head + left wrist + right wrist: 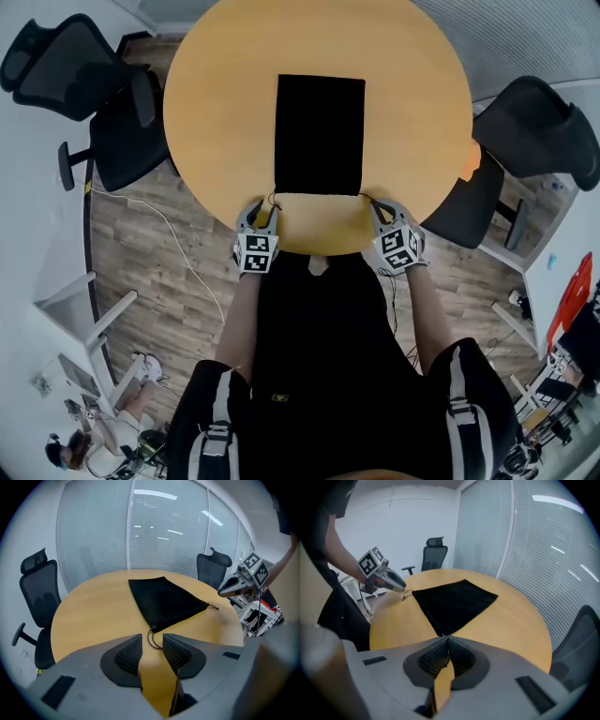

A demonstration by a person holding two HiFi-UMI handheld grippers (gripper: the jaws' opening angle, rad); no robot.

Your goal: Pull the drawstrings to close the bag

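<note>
One round light-wood table (225, 112) carries one flat black fabric drawstring bag (319, 131), lying at the table's middle with its mouth towards 6 o'clock. Two cords leave that mouth, one at each near corner.

There are two grippers, both at the table's near rim. The left gripper (262, 214) sits at the bag's 7 o'clock. Its fingers stand a narrow way apart, and the left drawstring (148, 640) lies as a small loop in the gap, not pinched. The right gripper (380, 211) sits at the bag's 5 o'clock. Its pads are pressed together right at the bag's corner, on the right drawstring (213, 606). In its own view only a hairline shows in the seam between the pads, so the cord there is hard to make out.

Two black office chairs stand off the table, one at 10 o'clock (75, 75) and one at 3 o'clock (539, 131). The second is partly hidden by the tabletop. The person's black clothing (319, 375) hides the floor at 6 o'clock.
</note>
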